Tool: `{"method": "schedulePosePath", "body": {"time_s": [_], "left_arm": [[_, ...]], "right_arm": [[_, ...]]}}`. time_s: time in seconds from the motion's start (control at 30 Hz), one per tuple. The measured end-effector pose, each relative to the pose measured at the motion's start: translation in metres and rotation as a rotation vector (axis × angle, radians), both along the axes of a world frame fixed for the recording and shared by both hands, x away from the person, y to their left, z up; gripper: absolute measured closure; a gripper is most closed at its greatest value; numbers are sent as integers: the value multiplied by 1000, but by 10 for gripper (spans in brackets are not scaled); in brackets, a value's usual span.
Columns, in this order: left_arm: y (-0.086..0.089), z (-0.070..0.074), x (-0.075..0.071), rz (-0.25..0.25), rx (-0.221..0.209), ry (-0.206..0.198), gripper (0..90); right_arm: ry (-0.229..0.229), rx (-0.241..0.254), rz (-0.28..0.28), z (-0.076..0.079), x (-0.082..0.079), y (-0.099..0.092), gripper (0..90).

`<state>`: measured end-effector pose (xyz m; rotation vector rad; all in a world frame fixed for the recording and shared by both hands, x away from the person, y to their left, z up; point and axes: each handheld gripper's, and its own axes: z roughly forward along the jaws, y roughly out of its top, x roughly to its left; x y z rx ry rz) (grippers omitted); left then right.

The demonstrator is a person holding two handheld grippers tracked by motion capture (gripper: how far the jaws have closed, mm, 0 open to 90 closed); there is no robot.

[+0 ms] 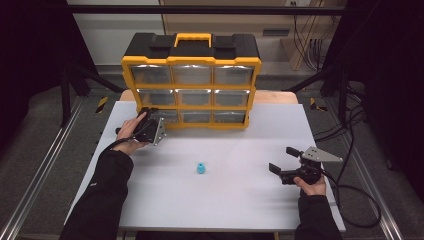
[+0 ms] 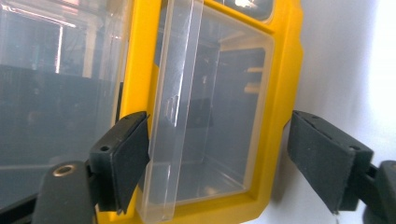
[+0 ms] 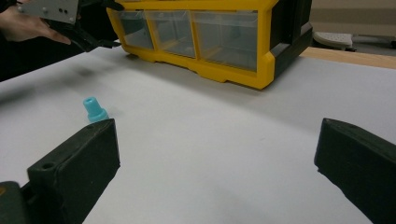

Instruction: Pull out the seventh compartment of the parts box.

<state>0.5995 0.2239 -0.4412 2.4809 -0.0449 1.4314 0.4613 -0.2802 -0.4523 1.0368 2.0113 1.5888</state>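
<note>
A yellow and black drawer organizer [image 1: 191,80] stands at the back of the white table [image 1: 225,200]. My left gripper [image 1: 150,125] is at its bottom left clear drawer [image 2: 219,116]. Its jaws straddle the drawer's clear handle lip [image 2: 175,107], with the left pad beside the lip and the right pad well apart, so it is open. A small blue cap-like piece [image 1: 201,168] stands upright mid-table. My right gripper [image 1: 283,160] hovers open to the right of it, nothing between its jaws; in its own view the blue piece [image 3: 95,110] sits beyond the left jaw.
The organizer [image 3: 219,42] has three rows of clear drawers, all pushed in. Cables trail off the table's right edge [image 1: 350,200]. Metal rails and dark floor flank the table. In the right gripper view the left gripper [image 3: 100,42] is at the organizer's corner.
</note>
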Motion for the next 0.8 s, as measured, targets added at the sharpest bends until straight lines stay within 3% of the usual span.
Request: {"method": "schedulePosePath", "body": {"time_s": [0.4, 0.8], "left_arm": [[2, -1, -1, -18, 30, -43, 276], [2, -1, -2, -21, 31, -77, 369]], "right_arm": [[2, 2, -1, 0, 0, 0, 7], [1, 1, -1, 0, 0, -1, 7]]}}
